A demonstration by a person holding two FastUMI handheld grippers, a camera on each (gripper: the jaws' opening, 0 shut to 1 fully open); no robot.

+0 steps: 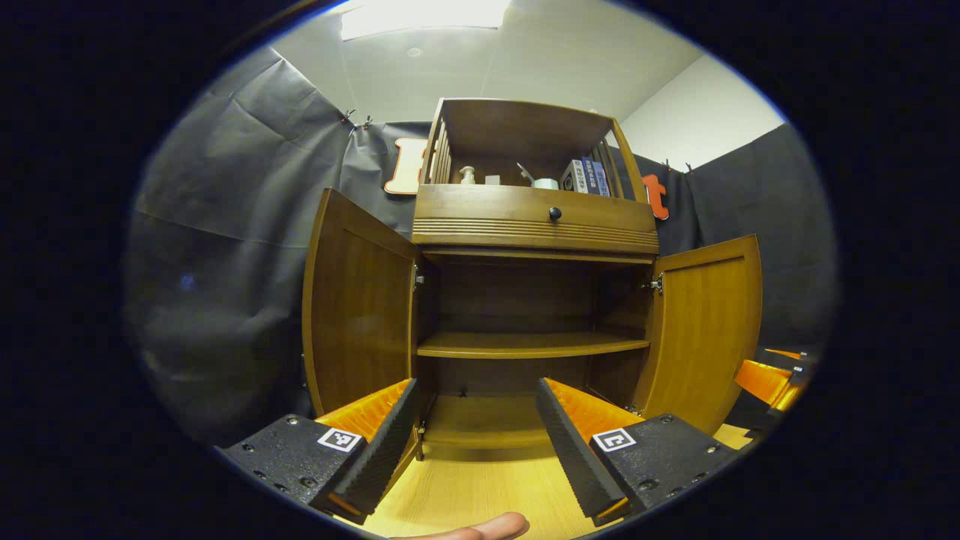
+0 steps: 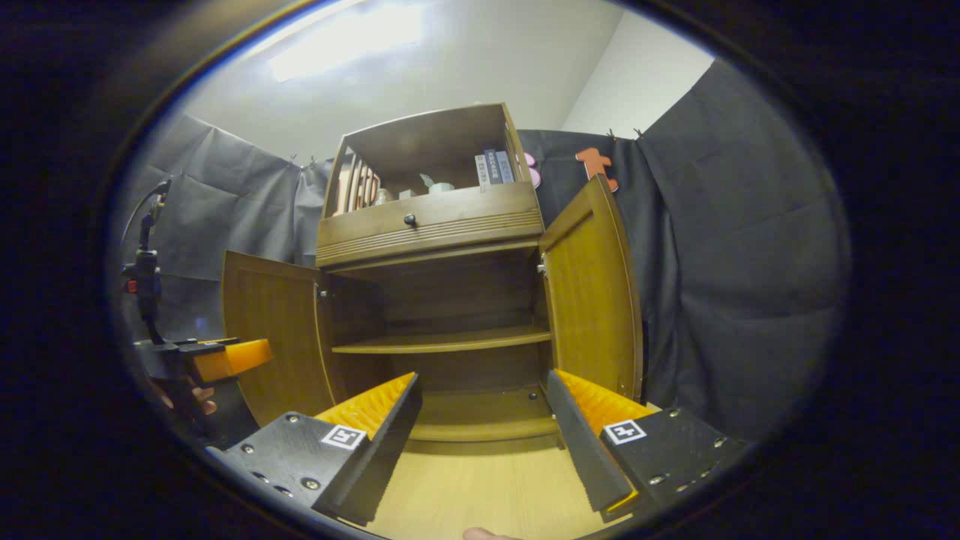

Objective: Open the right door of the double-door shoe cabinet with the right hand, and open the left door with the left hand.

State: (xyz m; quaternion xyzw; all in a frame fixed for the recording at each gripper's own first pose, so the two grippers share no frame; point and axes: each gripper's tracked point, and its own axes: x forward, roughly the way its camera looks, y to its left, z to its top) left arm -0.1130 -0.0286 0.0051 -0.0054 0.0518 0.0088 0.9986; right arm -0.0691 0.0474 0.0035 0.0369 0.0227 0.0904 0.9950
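Shoe cabinet [image 1: 525,225] with left door [image 1: 358,307] and right door [image 1: 705,326] both swung wide, exposing a bare inner shelf [image 1: 525,345]. Left claw [image 1: 476,427] and right claw [image 2: 484,420] hang before the opening, fingers apart, gripping nothing. Above the drawer knob [image 1: 554,214], an open compartment holds books [image 1: 589,177] and a small bottle [image 1: 467,175].

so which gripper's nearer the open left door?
Left. The left gripper sits just in front of the left door; the right gripper faces the cabinet's middle, open, further off.
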